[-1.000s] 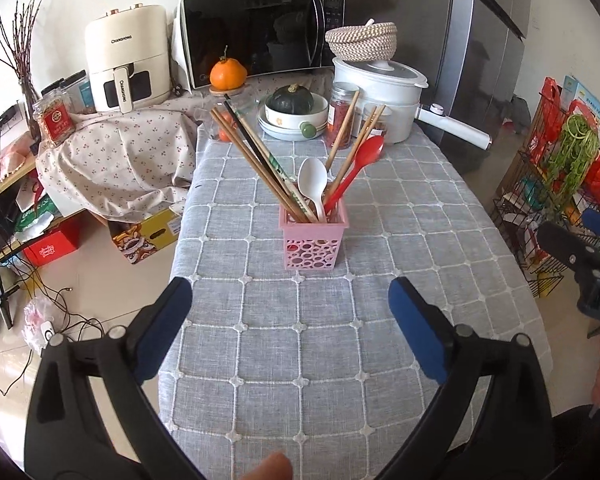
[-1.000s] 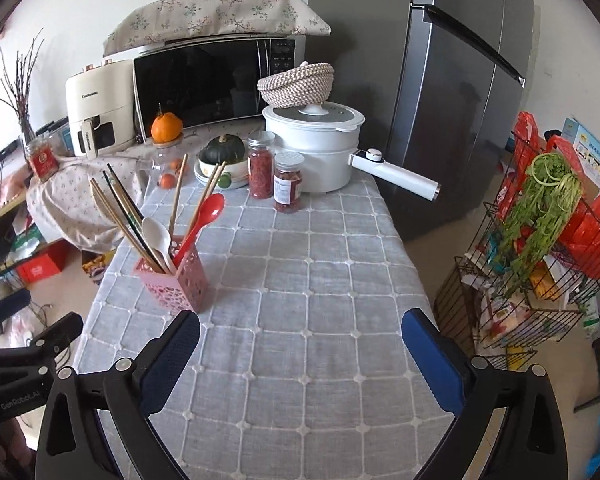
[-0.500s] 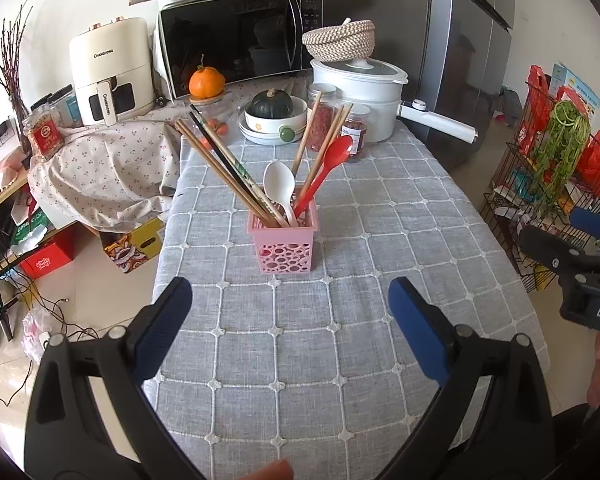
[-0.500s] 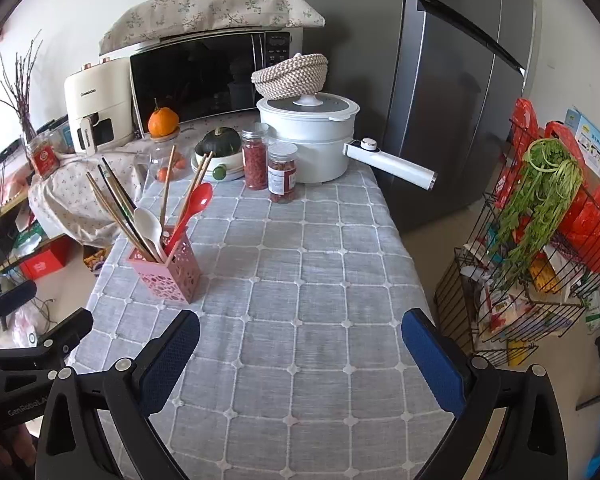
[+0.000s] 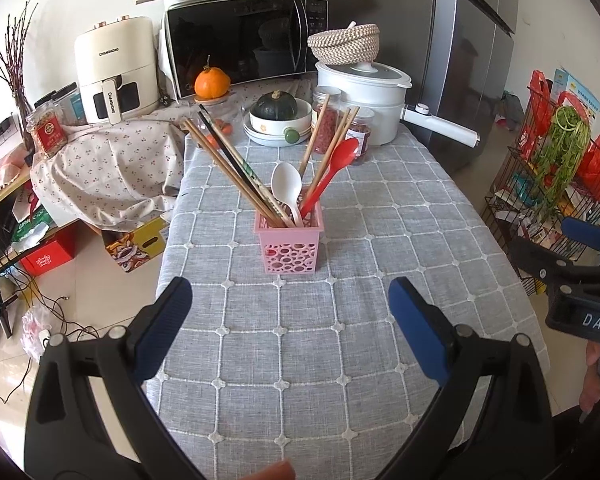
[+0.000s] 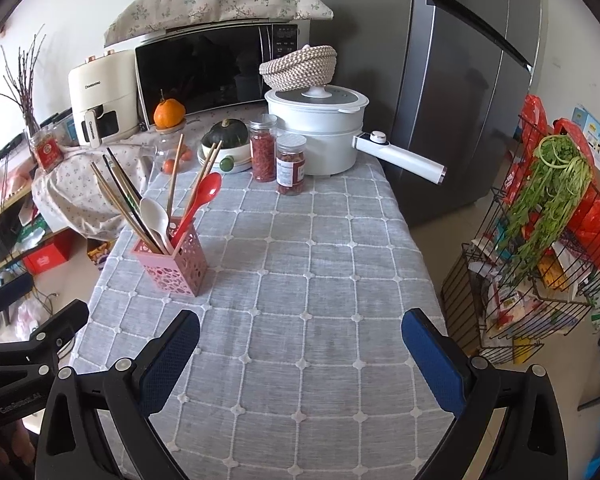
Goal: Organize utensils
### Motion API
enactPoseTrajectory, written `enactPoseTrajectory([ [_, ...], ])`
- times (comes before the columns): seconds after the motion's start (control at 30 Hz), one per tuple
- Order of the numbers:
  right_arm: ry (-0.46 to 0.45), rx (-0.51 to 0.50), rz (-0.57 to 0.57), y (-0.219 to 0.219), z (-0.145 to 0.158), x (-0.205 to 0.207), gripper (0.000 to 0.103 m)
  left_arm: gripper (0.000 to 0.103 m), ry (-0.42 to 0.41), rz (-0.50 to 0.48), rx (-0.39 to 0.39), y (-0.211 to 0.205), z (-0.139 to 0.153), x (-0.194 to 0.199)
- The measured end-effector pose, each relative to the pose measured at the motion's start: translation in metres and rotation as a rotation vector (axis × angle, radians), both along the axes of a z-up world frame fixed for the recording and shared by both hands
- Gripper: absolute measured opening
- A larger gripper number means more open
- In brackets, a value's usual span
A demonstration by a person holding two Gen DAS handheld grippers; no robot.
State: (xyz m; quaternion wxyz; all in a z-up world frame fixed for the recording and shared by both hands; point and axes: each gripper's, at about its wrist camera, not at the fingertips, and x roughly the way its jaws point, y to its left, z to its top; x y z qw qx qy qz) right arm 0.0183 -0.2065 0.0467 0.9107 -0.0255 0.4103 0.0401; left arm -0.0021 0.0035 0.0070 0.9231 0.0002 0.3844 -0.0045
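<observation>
A pink perforated utensil holder [image 5: 290,246] stands upright on the grey checked tablecloth [image 5: 340,344]. It holds several wooden chopsticks [image 5: 228,170], a white spoon [image 5: 287,188] and a red spoon [image 5: 334,164]. The holder also shows in the right wrist view [image 6: 172,266], at the left. My left gripper [image 5: 290,308] is open and empty, just in front of the holder. My right gripper [image 6: 300,334] is open and empty over the tablecloth [image 6: 320,280], to the right of the holder.
At the table's far end stand a white pot [image 5: 364,102], two jars of red contents [image 6: 278,160], a bowl with a green squash [image 5: 278,114], a microwave [image 5: 244,42] and an air fryer [image 5: 114,68]. A wire rack [image 6: 540,248] with greens stands right of the table.
Both grippers have drawn back slightly and shifted; the holder now sits centred ahead of the left gripper. Nothing was grasped or let go, and both stay open.
</observation>
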Motion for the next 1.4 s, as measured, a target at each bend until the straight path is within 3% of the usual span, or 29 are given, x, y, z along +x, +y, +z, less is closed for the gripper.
enactPoseTrajectory([
  [1.4,0.014,0.016,-0.002,0.0015,-0.0058,-0.0009,0.102,0.099,-0.005,-0.002,-0.009,-0.0036,-0.002,-0.0016],
])
